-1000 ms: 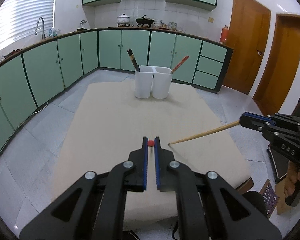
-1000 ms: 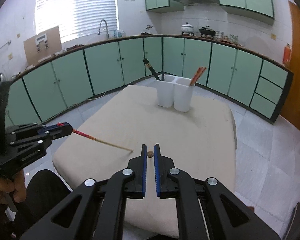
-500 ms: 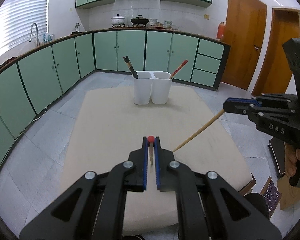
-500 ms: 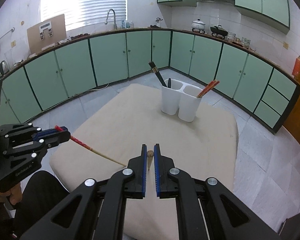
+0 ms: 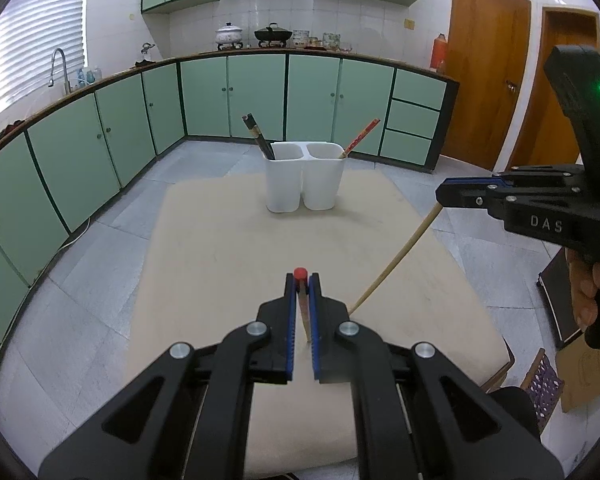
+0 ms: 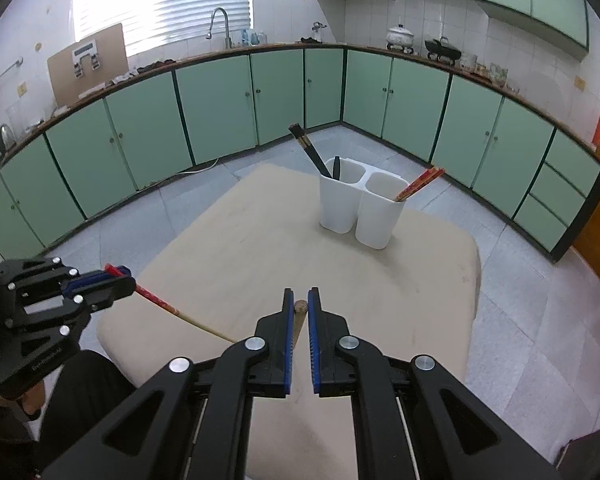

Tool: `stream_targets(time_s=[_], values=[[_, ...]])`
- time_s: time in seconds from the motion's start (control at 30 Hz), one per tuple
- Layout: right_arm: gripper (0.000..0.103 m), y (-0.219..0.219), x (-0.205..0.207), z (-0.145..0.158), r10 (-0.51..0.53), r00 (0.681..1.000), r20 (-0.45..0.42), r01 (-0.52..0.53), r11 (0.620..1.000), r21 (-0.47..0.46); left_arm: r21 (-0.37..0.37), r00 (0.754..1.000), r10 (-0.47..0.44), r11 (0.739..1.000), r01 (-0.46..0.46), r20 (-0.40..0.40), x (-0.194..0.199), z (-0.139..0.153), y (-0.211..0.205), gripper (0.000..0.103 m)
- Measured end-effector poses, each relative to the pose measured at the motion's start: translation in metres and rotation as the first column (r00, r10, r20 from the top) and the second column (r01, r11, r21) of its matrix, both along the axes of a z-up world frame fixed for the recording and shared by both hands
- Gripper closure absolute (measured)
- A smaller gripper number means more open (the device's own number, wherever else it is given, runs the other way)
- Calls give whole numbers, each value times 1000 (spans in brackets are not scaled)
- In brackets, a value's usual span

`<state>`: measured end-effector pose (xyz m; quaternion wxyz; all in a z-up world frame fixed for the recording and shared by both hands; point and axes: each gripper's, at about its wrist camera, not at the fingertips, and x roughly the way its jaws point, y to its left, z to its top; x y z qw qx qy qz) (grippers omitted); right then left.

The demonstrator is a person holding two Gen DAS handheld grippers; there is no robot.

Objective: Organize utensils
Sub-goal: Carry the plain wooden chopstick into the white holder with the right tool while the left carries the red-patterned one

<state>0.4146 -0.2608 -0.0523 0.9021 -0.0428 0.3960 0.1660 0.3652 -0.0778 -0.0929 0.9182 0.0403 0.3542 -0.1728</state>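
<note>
My left gripper [image 5: 300, 280] is shut on a red-ended chopstick [image 5: 303, 308], held above the beige table [image 5: 228, 248]; in the right wrist view [image 6: 120, 280] its stick [image 6: 172, 310] slants down to the right. My right gripper [image 6: 300, 306] is shut on a plain wooden chopstick [image 6: 299, 322]; in the left wrist view [image 5: 444, 196] that stick [image 5: 396, 260] hangs down-left over the table. A white two-cup holder [image 5: 304, 180] stands at the table's far end, dark chopsticks [image 5: 256, 134] in its left cup and red ones [image 5: 360, 136] in its right.
Green cabinets [image 5: 100, 152] run along the left and back walls. Wooden doors [image 5: 488, 80] stand at the right. Tiled floor [image 5: 92, 264] surrounds the table. A cardboard box [image 5: 580, 368] sits low at the right.
Both grippers have risen with their chopsticks, tilting them steeper. The right gripper moved up and nearer in the left wrist view; the holder looks farther below.
</note>
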Motion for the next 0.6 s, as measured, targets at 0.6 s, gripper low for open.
stream_targets(time_s=[0.6], values=[[96,-6,46,32,-19,996,-89,18,1000,-11,-2,995,-40,999,40,-88,73,36,4,98]])
